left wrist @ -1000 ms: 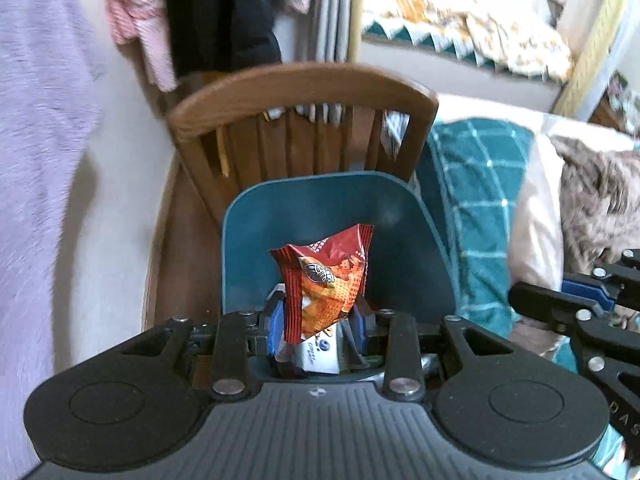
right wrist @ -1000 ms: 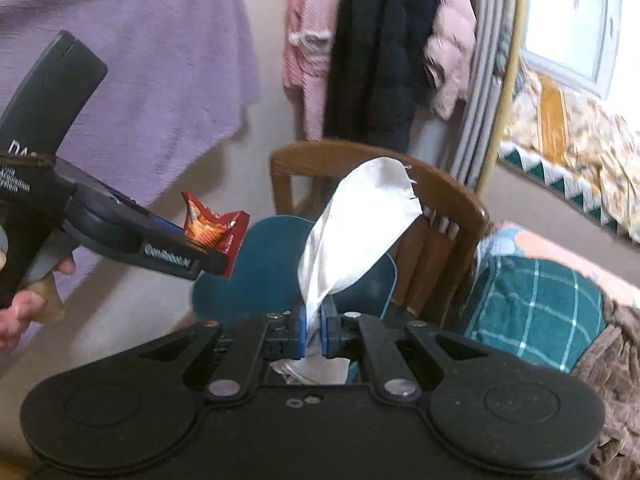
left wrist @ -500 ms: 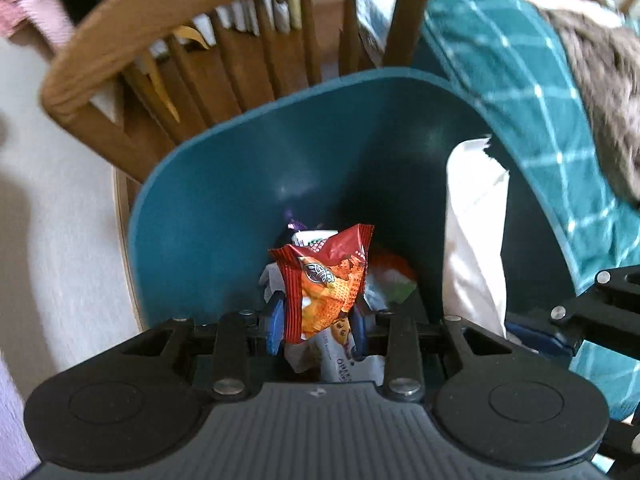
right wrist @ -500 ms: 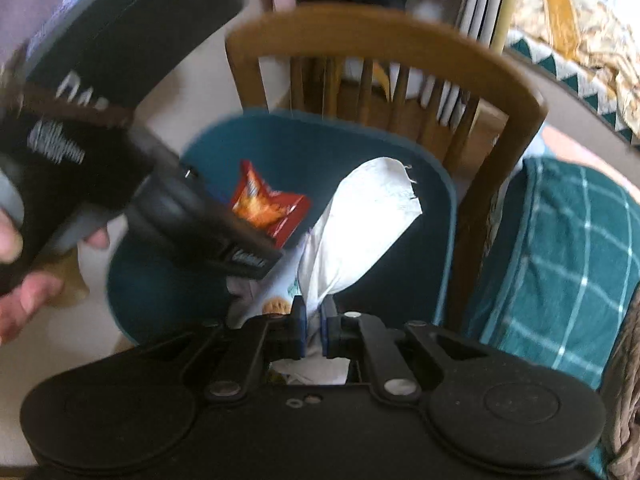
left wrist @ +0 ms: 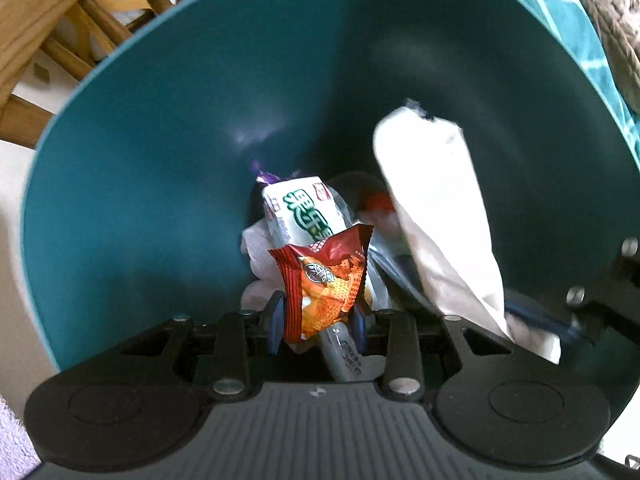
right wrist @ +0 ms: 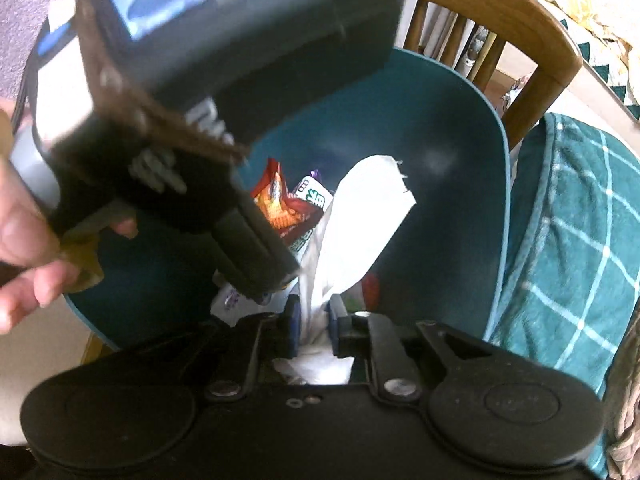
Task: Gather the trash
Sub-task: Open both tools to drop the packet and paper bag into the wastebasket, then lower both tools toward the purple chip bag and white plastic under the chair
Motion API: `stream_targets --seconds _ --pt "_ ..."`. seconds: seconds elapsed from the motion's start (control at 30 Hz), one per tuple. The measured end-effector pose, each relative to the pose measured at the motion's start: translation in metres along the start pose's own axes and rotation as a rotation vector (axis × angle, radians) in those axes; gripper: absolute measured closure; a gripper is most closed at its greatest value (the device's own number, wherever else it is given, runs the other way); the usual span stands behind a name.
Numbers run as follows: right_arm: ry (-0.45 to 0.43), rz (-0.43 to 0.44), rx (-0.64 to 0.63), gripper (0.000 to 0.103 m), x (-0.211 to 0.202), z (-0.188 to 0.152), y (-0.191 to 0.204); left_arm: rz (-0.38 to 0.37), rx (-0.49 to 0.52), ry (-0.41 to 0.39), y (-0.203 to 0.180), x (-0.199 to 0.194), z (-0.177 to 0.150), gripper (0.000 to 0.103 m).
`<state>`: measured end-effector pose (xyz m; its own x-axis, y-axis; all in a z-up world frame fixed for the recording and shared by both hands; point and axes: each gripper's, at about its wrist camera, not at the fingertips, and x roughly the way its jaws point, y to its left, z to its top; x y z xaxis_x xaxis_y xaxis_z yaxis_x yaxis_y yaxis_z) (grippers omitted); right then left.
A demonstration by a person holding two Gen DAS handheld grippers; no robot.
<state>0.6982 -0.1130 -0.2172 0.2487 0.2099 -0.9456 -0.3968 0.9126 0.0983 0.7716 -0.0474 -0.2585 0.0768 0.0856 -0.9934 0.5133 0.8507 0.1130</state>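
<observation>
My left gripper [left wrist: 316, 318] points down into the teal bin [left wrist: 160, 160] and is shut on a red snack wrapper [left wrist: 324, 280]. Below it lie a green-and-white wrapper [left wrist: 304, 208] and other trash. My right gripper [right wrist: 314, 316] is over the same bin [right wrist: 440, 128]. Its jaws are opening, and a white wrapper [right wrist: 360, 220] still stands between the parted pads. That white wrapper [left wrist: 436, 208] leans at the right in the left wrist view. The left gripper's body [right wrist: 220, 80] fills the upper left of the right wrist view, with the red wrapper [right wrist: 276, 204] at its tip.
A wooden chair [right wrist: 520, 20] stands right behind the bin. A teal checked blanket [right wrist: 580, 220] lies to the right. A person's hand [right wrist: 24, 240] grips the left tool's handle. Pale floor [left wrist: 16, 200] shows left of the bin.
Both grippers have come down from above the bin's rim into the bin with their wrappers. The right gripper's pads have parted around the white wrapper. The left grip is unchanged.
</observation>
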Motion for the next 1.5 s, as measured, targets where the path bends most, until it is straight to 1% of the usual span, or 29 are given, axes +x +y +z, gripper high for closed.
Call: stream_targets --seconds 0.13,0.2,0.27,0.33,0.47,0.53,0.6,0.67,0.73,0.77,0.8,0.93,1.03,1.17,1.27,1.4,1.5 --pt "0.013 -0.004 0.007 0.083 0.002 -0.001 -0.002 0.031 0.042 0.02 -0.001 0.007 -0.002 0.07" --pt "0.015 -0.003 0.012 0.077 0.004 0.007 -0.006 0.05 0.055 0.031 -0.001 0.013 0.0 0.07" --pt "0.013 0.008 0.022 0.073 0.002 0.006 -0.008 0.06 0.054 0.044 -0.003 0.018 0.001 0.07" --pt "0.011 0.01 0.019 0.07 0.001 0.005 -0.008 0.048 0.043 0.054 -0.001 0.02 0.001 0.07" --pt "-0.012 0.014 0.031 0.07 -0.006 0.001 -0.011 0.019 0.029 0.041 0.003 0.015 -0.001 0.07" --pt "-0.027 0.011 0.028 0.068 -0.012 -0.002 -0.012 -0.003 0.009 0.032 0.008 0.01 -0.005 0.07" --pt "-0.041 0.018 0.042 0.061 -0.019 -0.005 -0.014 -0.027 -0.015 0.02 0.011 0.005 -0.011 0.065" --pt "-0.057 0.026 0.059 0.057 -0.025 -0.009 -0.016 -0.058 -0.04 -0.01 0.014 -0.006 -0.016 0.06" --pt "-0.082 0.037 0.074 0.056 -0.035 -0.014 -0.018 -0.088 -0.061 -0.047 0.015 -0.018 -0.022 0.051" --pt "-0.092 0.042 0.081 0.055 -0.039 -0.017 -0.019 -0.1 -0.069 -0.063 0.014 -0.026 -0.025 0.043" --pt "-0.107 0.048 0.088 0.054 -0.045 -0.02 -0.021 -0.109 -0.078 -0.084 0.014 -0.033 -0.028 0.04" --pt "-0.168 0.071 0.112 0.053 -0.069 -0.034 -0.027 -0.113 -0.105 -0.146 0.008 -0.065 -0.043 0.04" --pt "-0.216 0.082 0.113 0.05 -0.094 -0.046 -0.028 -0.119 -0.128 -0.2 0.003 -0.091 -0.057 0.04" --pt "-0.285 0.103 0.098 0.046 -0.13 -0.069 -0.031 -0.11 -0.155 -0.261 -0.01 -0.122 -0.079 0.04" --pt "-0.317 0.116 0.086 0.045 -0.15 -0.087 -0.038 -0.081 -0.161 -0.307 -0.028 -0.142 -0.099 0.04" --pt "-0.359 0.147 0.08 0.042 -0.176 -0.12 -0.047 -0.045 -0.183 -0.343 -0.059 -0.157 -0.133 0.04" --pt "-0.385 0.168 0.072 0.04 -0.191 -0.147 -0.054 -0.052 -0.229 -0.357 -0.084 -0.164 -0.158 0.04"
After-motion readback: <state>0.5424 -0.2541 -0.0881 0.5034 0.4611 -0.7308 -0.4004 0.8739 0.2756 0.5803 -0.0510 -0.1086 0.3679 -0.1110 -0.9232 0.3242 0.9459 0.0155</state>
